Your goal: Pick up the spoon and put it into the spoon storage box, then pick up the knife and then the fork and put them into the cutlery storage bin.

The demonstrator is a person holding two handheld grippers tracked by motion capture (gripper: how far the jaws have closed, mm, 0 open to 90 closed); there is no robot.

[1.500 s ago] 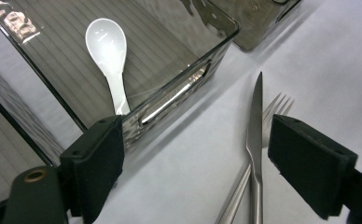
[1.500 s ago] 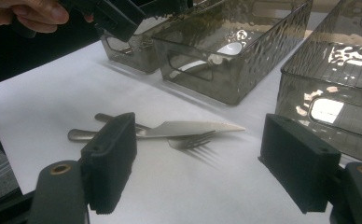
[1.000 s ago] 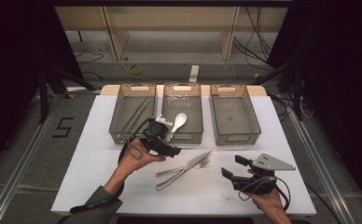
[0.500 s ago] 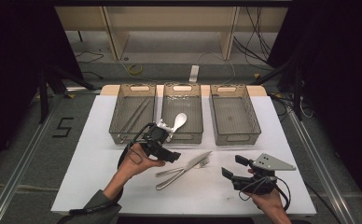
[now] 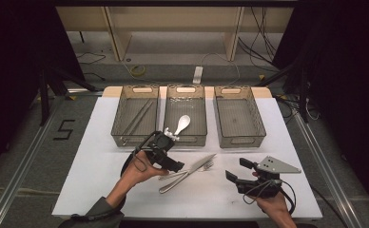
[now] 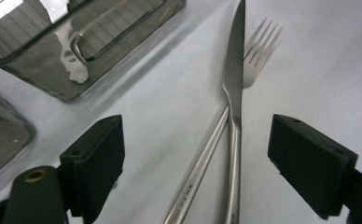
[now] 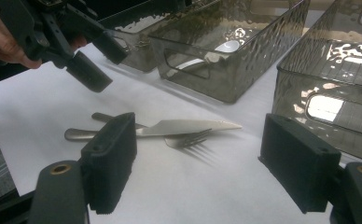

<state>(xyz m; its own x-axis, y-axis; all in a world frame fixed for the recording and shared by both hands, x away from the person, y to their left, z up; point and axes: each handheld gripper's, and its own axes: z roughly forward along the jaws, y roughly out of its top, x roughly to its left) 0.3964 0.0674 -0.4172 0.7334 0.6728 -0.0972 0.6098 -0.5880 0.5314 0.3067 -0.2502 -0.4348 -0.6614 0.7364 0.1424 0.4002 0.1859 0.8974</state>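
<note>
The knife (image 6: 234,79) lies crossed over the fork (image 6: 258,51) on the table (image 5: 92,166), both straight ahead between the left gripper (image 6: 195,158)'s spread, empty jaws. This looks like the approach before a pick: next, lower and close on one handle. The right gripper (image 7: 198,163) waits nearby, released, short of the bins (image 5: 235,118).

The high view looks forward and down over the whole table (image 5: 78,180). Both gripper views sit close above it, sharing the crossed knife (image 6: 233,93) and fork (image 7: 188,138), which lie toward six o'clock of the table's middle.
</note>
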